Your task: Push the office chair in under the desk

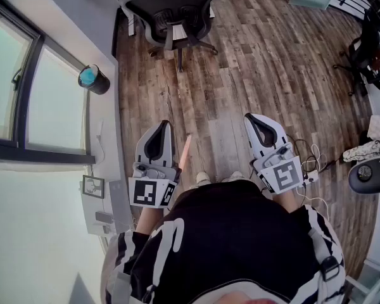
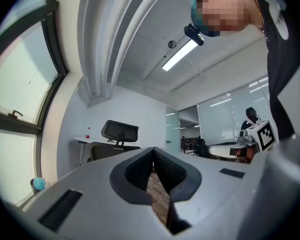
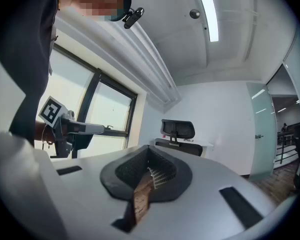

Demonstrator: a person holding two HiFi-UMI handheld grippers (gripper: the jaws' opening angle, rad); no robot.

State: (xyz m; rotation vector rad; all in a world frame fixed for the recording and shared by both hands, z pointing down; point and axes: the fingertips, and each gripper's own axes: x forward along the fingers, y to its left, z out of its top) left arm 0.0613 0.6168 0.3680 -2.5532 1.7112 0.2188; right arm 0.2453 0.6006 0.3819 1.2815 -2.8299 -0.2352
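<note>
- Straight ahead of both grippers, well apart from them across bare floor: the office chair (image 1: 172, 16).
- Chair is black. It has a wide backrest with a separate headrest on a short stalk above it and an armrest on each side. Spoked legs splay out over the boards.
- Backrest is turned toward the grippers. The front of the chair faces the desk (image 2: 80, 139), a white top against the far wall.
- From the gripper views the backrest rises above the desk edge and the headrest stands clear against the wall. How far the seat reaches under the top cannot be told.
- Left gripper (image 1: 164, 125): jaws closed tip to tip with nothing between them. Only floorboards show through the hollow behind the pads. Nose is lifted slightly.
- Right gripper (image 1: 249, 117): jaws likewise pressed together and empty. It is held about level.
- Both grippers sit side by side in front of the person's body, noses aimed at the chair, touching nothing.
- Underfoot and ahead: wood-plank floor (image 1: 259, 62), brown, with mixed tones.
- Left of the left gripper: a long window (image 1: 16, 87) in a dark frame. On the ledge beside it stands a dark cylinder with a teal top (image 1: 92, 78).
- Right of the right gripper: white cables (image 1: 310, 160) loose on the floor. Farther off is a second dark chair (image 1: 367, 49).
</note>
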